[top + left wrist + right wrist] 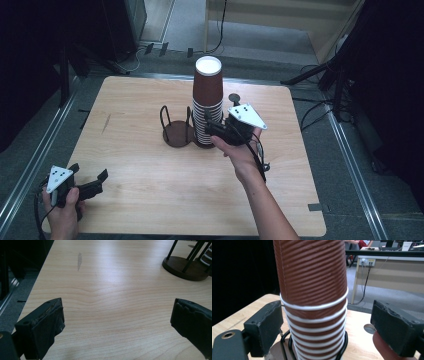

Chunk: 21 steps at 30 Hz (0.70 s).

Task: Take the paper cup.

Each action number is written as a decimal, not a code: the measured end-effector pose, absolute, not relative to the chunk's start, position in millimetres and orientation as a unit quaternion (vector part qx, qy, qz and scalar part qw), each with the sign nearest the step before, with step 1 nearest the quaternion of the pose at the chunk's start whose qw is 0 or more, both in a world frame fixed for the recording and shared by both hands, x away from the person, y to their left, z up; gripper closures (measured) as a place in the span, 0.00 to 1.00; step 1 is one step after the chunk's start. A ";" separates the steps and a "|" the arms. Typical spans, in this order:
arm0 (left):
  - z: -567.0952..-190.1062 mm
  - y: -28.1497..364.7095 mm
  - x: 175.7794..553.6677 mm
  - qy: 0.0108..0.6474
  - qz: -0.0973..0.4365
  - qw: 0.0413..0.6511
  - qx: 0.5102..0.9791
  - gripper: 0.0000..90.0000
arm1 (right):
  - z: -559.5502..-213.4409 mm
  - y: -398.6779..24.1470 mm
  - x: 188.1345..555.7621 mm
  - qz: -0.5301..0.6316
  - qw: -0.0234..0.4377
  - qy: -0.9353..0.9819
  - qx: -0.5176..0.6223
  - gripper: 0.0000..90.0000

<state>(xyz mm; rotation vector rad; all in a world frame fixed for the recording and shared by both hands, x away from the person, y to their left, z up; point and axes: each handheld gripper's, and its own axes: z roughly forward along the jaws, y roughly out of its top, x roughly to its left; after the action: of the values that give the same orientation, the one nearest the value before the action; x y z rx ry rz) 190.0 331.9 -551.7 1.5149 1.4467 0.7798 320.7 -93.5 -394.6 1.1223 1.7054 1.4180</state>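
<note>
A tall stack of brown ribbed paper cups (207, 95), upside down with white rims, stands in a black wire holder (202, 142) near the table's middle. Beside it on the left is an empty holder (177, 134) with a round brown base. My right gripper (210, 126) is open, and the lower stack (317, 290) stands between its jaws; the left pad (265, 325) is almost at the rims and the right pad (395, 326) is well apart. My left gripper (89, 172) rests open over bare wood at the front left corner, with nothing between its jaws (117, 320).
The wooden table (150, 190) has open surface in front and to the left. A small round disc (233, 97) lies behind the right gripper. The empty holder's base (183, 267) lies far ahead of the left gripper. Cables and stands (320, 75) surround the table on the floor.
</note>
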 end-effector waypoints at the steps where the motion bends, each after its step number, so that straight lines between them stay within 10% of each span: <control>1: -551.6 332.0 189.9 0.581 0.313 0.438 0.610 0.00 | -393.8 -90.8 324.2 0.542 0.321 0.648 0.429 0.12; 21: -551.6 333.1 189.8 0.582 0.308 0.443 0.609 0.00 | -381.6 -64.1 345.8 0.557 0.326 0.644 0.412 0.09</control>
<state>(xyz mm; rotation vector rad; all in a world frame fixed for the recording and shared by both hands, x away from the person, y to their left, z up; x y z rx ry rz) 189.8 333.1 -551.6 1.5098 1.4427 0.7647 345.8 -64.1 -381.6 1.0784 1.6873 1.4590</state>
